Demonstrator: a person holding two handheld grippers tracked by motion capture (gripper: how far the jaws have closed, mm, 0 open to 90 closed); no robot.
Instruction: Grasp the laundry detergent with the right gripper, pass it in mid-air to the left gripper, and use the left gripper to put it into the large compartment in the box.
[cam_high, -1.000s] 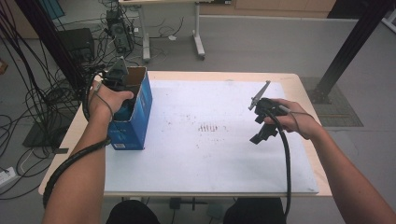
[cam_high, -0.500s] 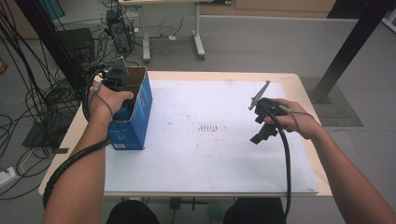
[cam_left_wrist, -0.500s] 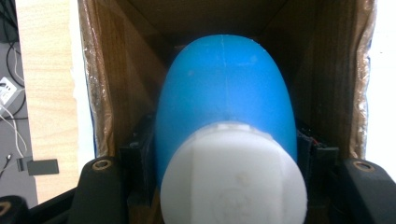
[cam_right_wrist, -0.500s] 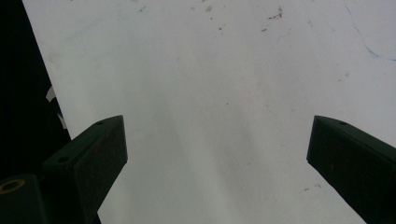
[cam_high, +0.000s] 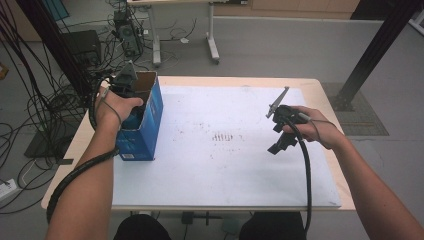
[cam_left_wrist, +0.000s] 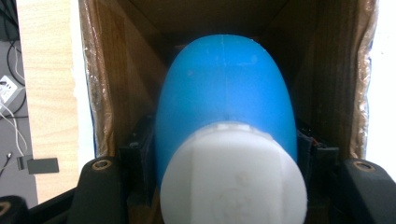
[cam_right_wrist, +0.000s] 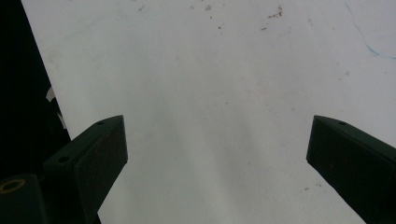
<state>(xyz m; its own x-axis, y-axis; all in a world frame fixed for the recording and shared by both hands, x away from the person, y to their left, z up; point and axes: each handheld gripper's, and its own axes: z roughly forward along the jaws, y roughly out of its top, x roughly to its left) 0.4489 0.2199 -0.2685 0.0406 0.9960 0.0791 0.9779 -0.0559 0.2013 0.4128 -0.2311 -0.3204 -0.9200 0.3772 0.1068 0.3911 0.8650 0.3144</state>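
Observation:
A blue bottle (cam_left_wrist: 224, 93) with a white cap (cam_left_wrist: 233, 179) lies inside an open cardboard box (cam_left_wrist: 107, 93). My left gripper (cam_left_wrist: 226, 154) is shut on the bottle, its black fingers (cam_left_wrist: 140, 151) pressing on both sides just behind the cap. In the high view the box (cam_high: 147, 127) is blue outside and stands at the table's left edge, with my left gripper (cam_high: 132, 107) reaching down into it. My right gripper (cam_high: 276, 148) hovers over the right part of the white mat (cam_high: 225, 165). Its jaws (cam_right_wrist: 215, 140) stand wide open with nothing between them.
The white mat covers most of the wooden table (cam_high: 320, 85) and bears faint marks near its middle (cam_high: 227, 136). Cables (cam_high: 45, 110) and equipment (cam_high: 125, 35) crowd the floor at the left. A black post (cam_high: 375, 47) rises beyond the right corner.

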